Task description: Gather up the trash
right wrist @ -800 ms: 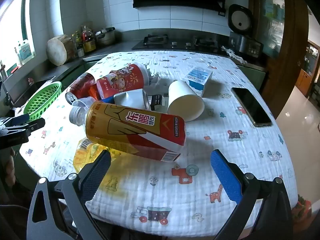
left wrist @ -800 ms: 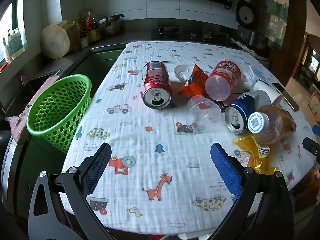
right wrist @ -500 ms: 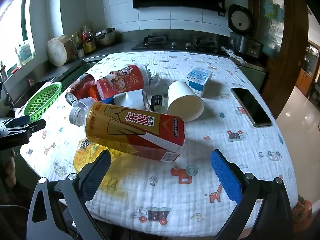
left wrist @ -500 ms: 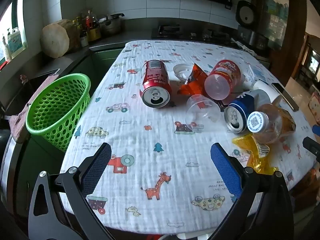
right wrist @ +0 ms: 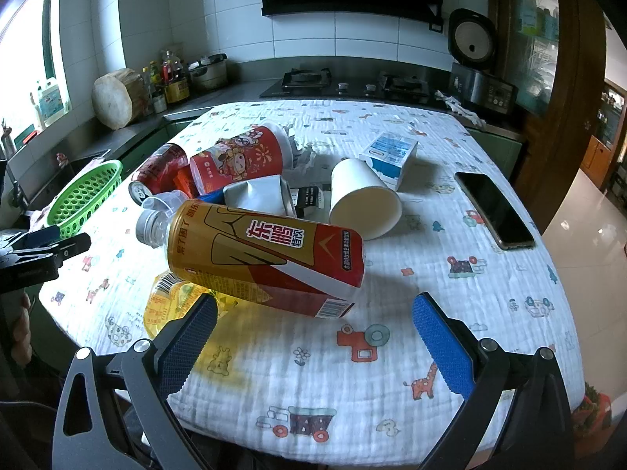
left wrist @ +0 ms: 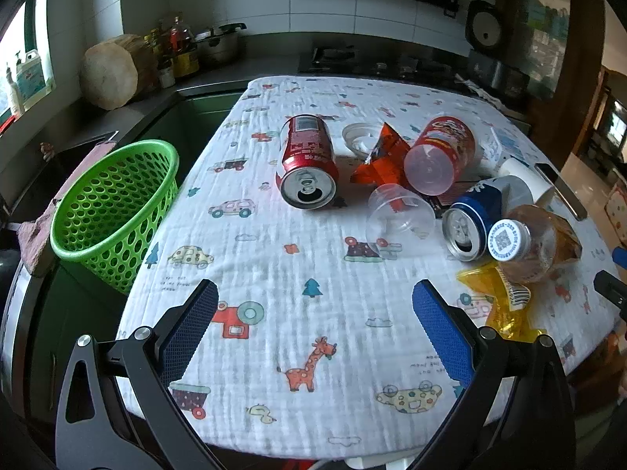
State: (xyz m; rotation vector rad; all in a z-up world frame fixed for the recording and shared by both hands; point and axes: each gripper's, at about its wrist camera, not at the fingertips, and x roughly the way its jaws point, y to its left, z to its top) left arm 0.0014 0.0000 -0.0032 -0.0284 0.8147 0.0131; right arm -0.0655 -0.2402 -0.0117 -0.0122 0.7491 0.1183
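Trash lies on a table with a printed cloth [left wrist: 274, 313]: a red can [left wrist: 307, 166], a clear cup [left wrist: 399, 211], a red tub [left wrist: 441, 154], an orange wrapper [left wrist: 378, 156], a blue can [left wrist: 472, 219] and a yellow-labelled bottle [right wrist: 258, 252] on a yellow wrapper [right wrist: 172, 303]. A white paper cup [right wrist: 362, 197] and a milk carton [right wrist: 392, 156] lie behind. A green basket [left wrist: 113, 211] stands off the table's left edge. My left gripper [left wrist: 313, 323] is open and empty over the near cloth. My right gripper [right wrist: 313, 337] is open and empty just before the bottle.
A black phone [right wrist: 493, 209] lies at the table's right side. A counter with a sink [left wrist: 78, 149], a wooden block [left wrist: 111, 72], bottles and a stove [right wrist: 341, 80] runs behind and to the left.
The left gripper has shifted slightly; the table scene sits a touch lower and left in its view. The right view is nearly unchanged.
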